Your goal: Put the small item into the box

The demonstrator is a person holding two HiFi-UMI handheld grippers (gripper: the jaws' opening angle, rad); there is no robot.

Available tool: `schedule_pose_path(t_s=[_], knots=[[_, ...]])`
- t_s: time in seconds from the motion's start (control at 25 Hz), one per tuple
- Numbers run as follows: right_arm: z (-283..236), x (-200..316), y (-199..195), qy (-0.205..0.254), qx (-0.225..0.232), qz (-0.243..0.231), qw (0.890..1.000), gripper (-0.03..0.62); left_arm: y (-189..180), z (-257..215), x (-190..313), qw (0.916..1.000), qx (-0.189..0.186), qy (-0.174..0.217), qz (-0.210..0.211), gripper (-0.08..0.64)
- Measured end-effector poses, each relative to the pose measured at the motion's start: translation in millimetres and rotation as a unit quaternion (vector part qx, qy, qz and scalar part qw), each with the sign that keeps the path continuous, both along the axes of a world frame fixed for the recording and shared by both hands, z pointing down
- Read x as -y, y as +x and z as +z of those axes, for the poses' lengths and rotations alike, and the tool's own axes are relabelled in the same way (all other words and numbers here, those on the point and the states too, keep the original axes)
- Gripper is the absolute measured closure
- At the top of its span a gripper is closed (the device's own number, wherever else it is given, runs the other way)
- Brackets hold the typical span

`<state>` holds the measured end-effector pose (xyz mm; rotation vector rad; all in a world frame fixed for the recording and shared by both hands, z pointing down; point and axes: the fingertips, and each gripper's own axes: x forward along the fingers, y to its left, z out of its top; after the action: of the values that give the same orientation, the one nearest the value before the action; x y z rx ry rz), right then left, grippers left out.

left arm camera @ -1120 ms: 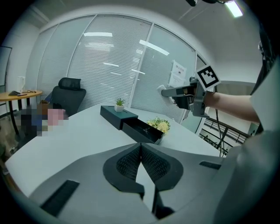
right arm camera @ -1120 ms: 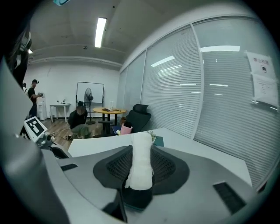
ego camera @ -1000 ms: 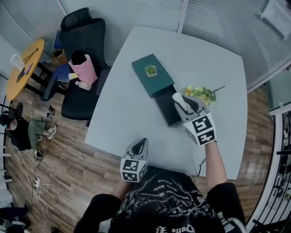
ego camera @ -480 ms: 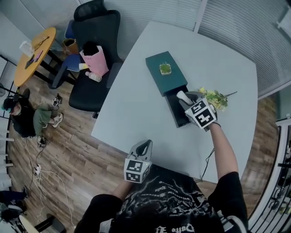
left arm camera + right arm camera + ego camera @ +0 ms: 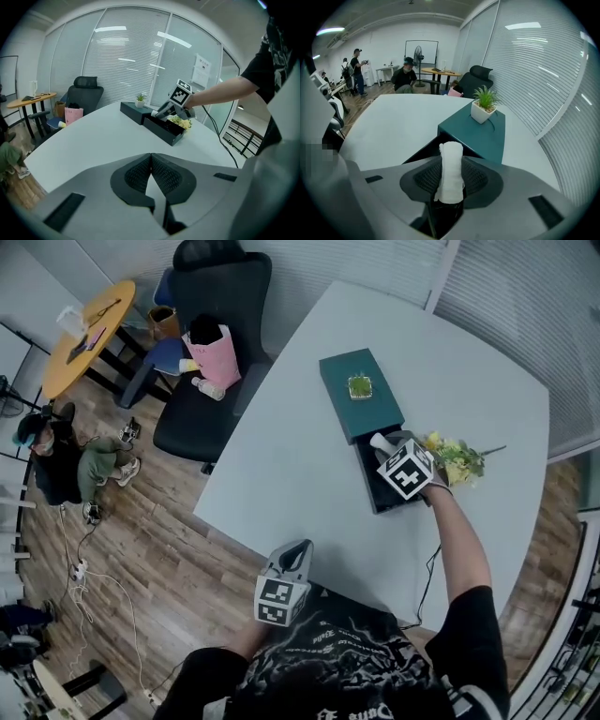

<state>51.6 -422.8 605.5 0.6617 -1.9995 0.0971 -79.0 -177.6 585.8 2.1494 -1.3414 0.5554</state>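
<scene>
A teal box (image 5: 359, 397) lies on the white table (image 5: 281, 465), and its dark drawer (image 5: 394, 495) is pulled out toward me. My right gripper (image 5: 382, 442) hangs over the drawer's end nearest the box, shut on a small white roll (image 5: 451, 159) that stands upright between the pads. In the right gripper view the teal box (image 5: 483, 133) lies just ahead, with the drawer's dark inside (image 5: 424, 151) below the jaws. My left gripper (image 5: 296, 551) is shut and empty at the table's near edge, far from the box.
A small potted plant (image 5: 360, 386) stands on the box lid. A bunch of yellow-green flowers (image 5: 457, 459) lies right of the drawer. A black office chair (image 5: 202, 381) with a pink bag stands left of the table. A person (image 5: 56, 465) sits on the wooden floor.
My right gripper has carried the white roll a little farther over the open drawer, toward the box. The left gripper has stayed by the near edge. The head view has shifted.
</scene>
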Motion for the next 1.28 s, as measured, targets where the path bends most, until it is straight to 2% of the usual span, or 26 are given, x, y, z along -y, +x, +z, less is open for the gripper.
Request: schedule_pose_path(t_s=[0.28, 0.44, 0.64, 0.88, 0.96, 1.04, 1.16, 1.28], knots=[[38.4, 3.4, -7.4, -0.039, -0.028, -0.024, 0.999, 0.457, 4.5, 12.4, -0.5, 0.9998, 0.009, -0.016, 0.008, 0.541], [48.7, 2.2, -12.3, -0.050, -0.038, -0.037, 0.997, 0.457, -2.8, 16.6, -2.4, 0.9995, 0.004, -0.030, -0.006, 0.541], [50.3, 4.4, -16.1, -0.070, -0.041, -0.032, 0.996, 0.453, -11.3, 20.6, -3.8, 0.9991, 0.004, -0.038, -0.022, 0.541], [52.1, 4.6, -15.0, -0.050, -0.051, -0.016, 0.997, 0.428, -10.5, 20.9, -4.6, 0.9992, 0.001, -0.035, -0.022, 0.541], [52.4, 6.7, -11.5, -0.045, -0.040, 0.000, 0.998, 0.381, -9.8, 20.1, -5.5, 0.9991, -0.001, -0.037, -0.020, 0.541], [45.8, 7.8, -11.2, -0.046, -0.021, 0.019, 0.999, 0.287, -10.7, 19.5, -6.0, 0.9992, -0.002, -0.035, -0.020, 0.541], [24.5, 4.1, -16.9, -0.046, 0.022, 0.031, 0.998, 0.287, -14.9, 17.4, -5.8, 0.9993, -0.002, -0.029, -0.023, 0.541], [-10.5, 5.0, -21.7, -0.003, 0.057, 0.030, 0.998, 0.279, -18.0, 13.1, -6.3, 0.9988, -0.014, -0.032, -0.033, 0.541]])
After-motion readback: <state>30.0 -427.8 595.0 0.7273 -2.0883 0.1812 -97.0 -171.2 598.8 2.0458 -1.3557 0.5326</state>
